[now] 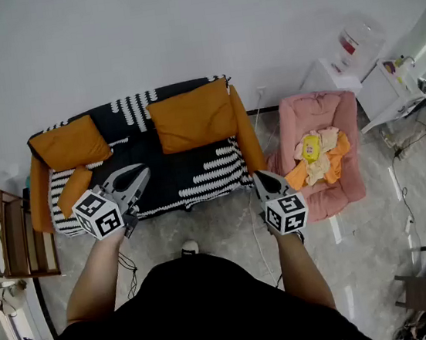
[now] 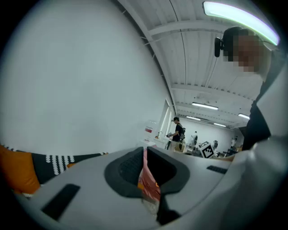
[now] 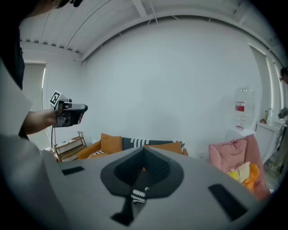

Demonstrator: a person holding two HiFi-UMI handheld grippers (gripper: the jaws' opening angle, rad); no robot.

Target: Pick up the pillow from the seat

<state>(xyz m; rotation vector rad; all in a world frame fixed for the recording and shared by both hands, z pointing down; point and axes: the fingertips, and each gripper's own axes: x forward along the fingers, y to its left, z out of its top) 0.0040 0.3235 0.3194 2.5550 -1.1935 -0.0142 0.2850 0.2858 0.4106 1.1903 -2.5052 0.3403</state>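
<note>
Two large orange pillows (image 1: 190, 115) (image 1: 69, 143) lean against the back of a sofa (image 1: 190, 172) with a black-and-white striped cover, and a small orange bolster (image 1: 74, 190) lies at its left end. My left gripper (image 1: 141, 171) hovers over the front left of the seat, shut and empty. My right gripper (image 1: 260, 176) hangs by the sofa's right armrest, also shut with nothing in it. The left gripper view points up at the wall, with its closed jaws (image 2: 145, 152) and an orange pillow (image 2: 15, 173) at the lower left. The right gripper view looks past its closed jaws (image 3: 144, 155) to the sofa (image 3: 135, 144).
A pink armchair (image 1: 330, 111) heaped with yellow and orange clothes (image 1: 318, 153) stands right of the sofa. A wooden rack (image 1: 11, 234) sits at the left and a water dispenser (image 1: 352, 46) at the back right. People stand far off (image 2: 177, 132).
</note>
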